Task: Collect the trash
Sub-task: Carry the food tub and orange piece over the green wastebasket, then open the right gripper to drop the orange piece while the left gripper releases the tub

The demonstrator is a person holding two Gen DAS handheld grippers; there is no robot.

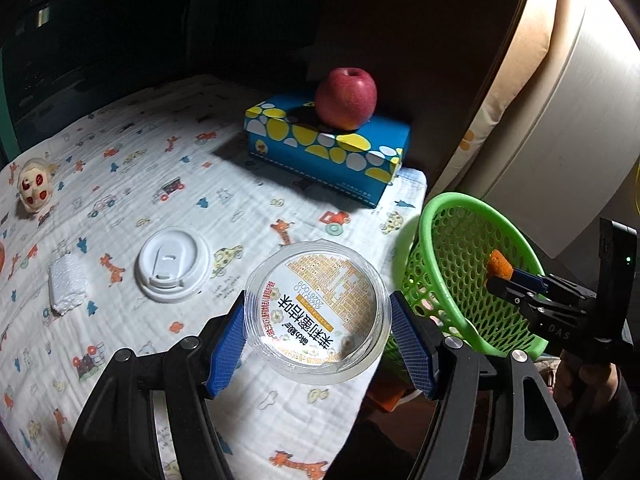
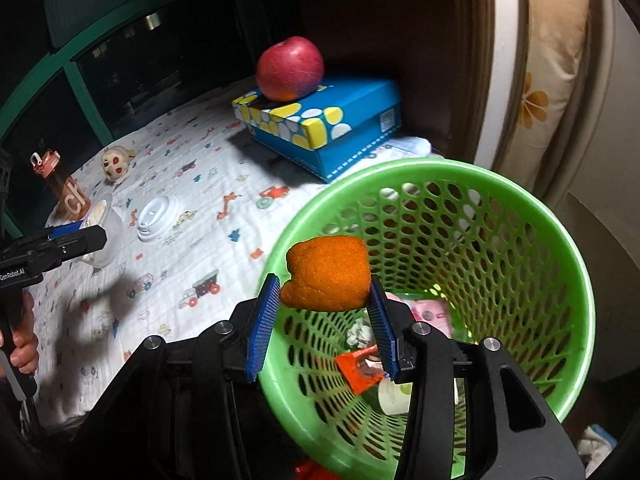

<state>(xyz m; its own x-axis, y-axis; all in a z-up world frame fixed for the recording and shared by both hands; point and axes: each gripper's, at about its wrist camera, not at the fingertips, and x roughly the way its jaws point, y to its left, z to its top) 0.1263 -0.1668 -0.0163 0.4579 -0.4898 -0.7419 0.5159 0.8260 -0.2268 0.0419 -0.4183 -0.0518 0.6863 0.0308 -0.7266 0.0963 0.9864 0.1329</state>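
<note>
My left gripper [image 1: 318, 320] is shut on a clear plastic cup [image 1: 318, 314] with a printed film lid, held over the table's right edge beside the green mesh basket [image 1: 448, 216]. My right gripper [image 2: 324, 292] is shut on an orange peel piece [image 2: 326, 272] and holds it above the near rim of the basket [image 2: 520, 216]. The basket holds several wrappers and a small cup [image 2: 394, 396]. A white cup lid [image 1: 173, 265] and a white foam piece [image 1: 67, 284] lie on the patterned cloth. The right gripper [image 1: 498, 270] shows at the right of the left view, the left gripper [image 2: 96, 236] at the left of the right view.
A blue tissue box [image 1: 326, 148] with a red apple [image 1: 346, 98] on top stands at the back. A small monkey toy [image 1: 33, 188] lies at the far left. A brown bottle [image 2: 66, 192] stands at the table's left edge. A dark window runs behind the table; a pillow [image 2: 556, 68] is at the right.
</note>
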